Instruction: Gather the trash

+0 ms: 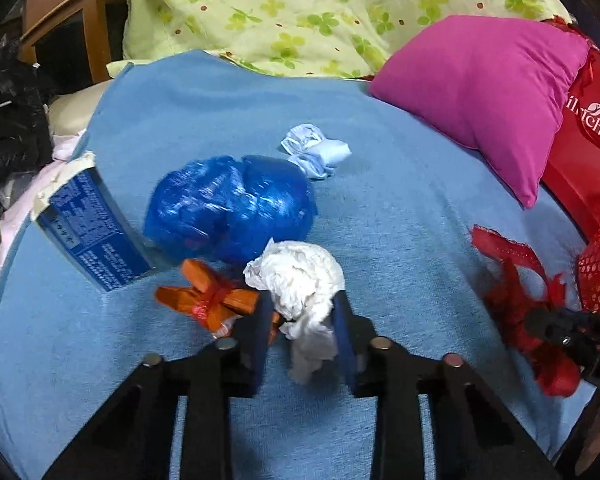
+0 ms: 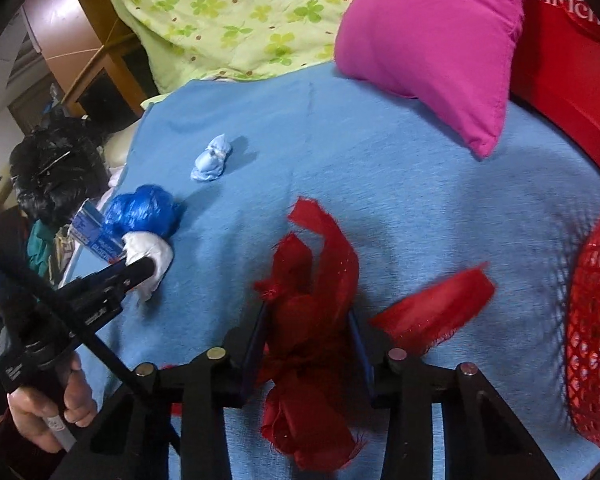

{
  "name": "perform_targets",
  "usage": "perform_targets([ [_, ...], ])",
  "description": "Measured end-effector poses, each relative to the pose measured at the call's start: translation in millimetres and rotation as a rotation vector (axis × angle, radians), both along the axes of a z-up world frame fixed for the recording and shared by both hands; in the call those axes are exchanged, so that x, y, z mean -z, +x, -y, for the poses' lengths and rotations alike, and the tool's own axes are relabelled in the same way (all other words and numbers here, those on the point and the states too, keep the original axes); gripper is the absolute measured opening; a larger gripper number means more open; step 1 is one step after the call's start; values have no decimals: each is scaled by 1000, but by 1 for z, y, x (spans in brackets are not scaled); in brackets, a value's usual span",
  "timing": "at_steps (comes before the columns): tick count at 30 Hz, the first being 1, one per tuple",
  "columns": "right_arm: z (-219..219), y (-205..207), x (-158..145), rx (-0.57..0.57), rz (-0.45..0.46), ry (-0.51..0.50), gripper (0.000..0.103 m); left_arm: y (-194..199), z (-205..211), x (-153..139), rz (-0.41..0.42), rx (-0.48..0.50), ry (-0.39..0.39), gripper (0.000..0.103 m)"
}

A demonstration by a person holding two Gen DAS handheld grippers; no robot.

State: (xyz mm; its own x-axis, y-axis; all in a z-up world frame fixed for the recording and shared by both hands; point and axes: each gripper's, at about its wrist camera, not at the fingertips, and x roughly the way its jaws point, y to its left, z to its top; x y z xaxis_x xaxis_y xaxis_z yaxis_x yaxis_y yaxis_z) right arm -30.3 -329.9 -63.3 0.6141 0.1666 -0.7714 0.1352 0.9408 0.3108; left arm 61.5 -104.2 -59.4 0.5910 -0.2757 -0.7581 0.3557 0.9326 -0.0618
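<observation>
My left gripper (image 1: 302, 316) is shut on a crumpled white tissue (image 1: 300, 276), which also shows in the right wrist view (image 2: 150, 258). My right gripper (image 2: 310, 320) is shut on a frayed red ribbon bundle (image 2: 312, 280), also seen at the right of the left wrist view (image 1: 516, 280). On the blue blanket (image 1: 400, 208) lie a blue plastic bag (image 1: 232, 204), an orange wrapper (image 1: 208, 300), a blue printed box (image 1: 92, 232) and a pale blue wad (image 1: 316, 154). A red mesh basket (image 2: 596, 320) stands at the right.
A magenta pillow (image 1: 484, 92) and a red bag (image 1: 588, 148) lie at the back right. A green clover quilt (image 1: 300, 12) is behind. A black plastic bag (image 2: 56, 168) sits off the bed's left edge by wooden furniture (image 1: 80, 12).
</observation>
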Motion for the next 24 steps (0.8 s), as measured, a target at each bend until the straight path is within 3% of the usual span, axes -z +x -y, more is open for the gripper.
perform_targets([
  [3, -6, -2, -3, -18, 13, -21, 36, -4, 6, -3, 12, 25, 10, 21],
  [11, 3, -17, -25, 3, 106, -8, 34, -27, -4, -21, 36, 91, -78, 20],
  [24, -1, -50, -72, -12, 313, -24, 34, -70, 2, -48, 137, 121, -74, 20],
])
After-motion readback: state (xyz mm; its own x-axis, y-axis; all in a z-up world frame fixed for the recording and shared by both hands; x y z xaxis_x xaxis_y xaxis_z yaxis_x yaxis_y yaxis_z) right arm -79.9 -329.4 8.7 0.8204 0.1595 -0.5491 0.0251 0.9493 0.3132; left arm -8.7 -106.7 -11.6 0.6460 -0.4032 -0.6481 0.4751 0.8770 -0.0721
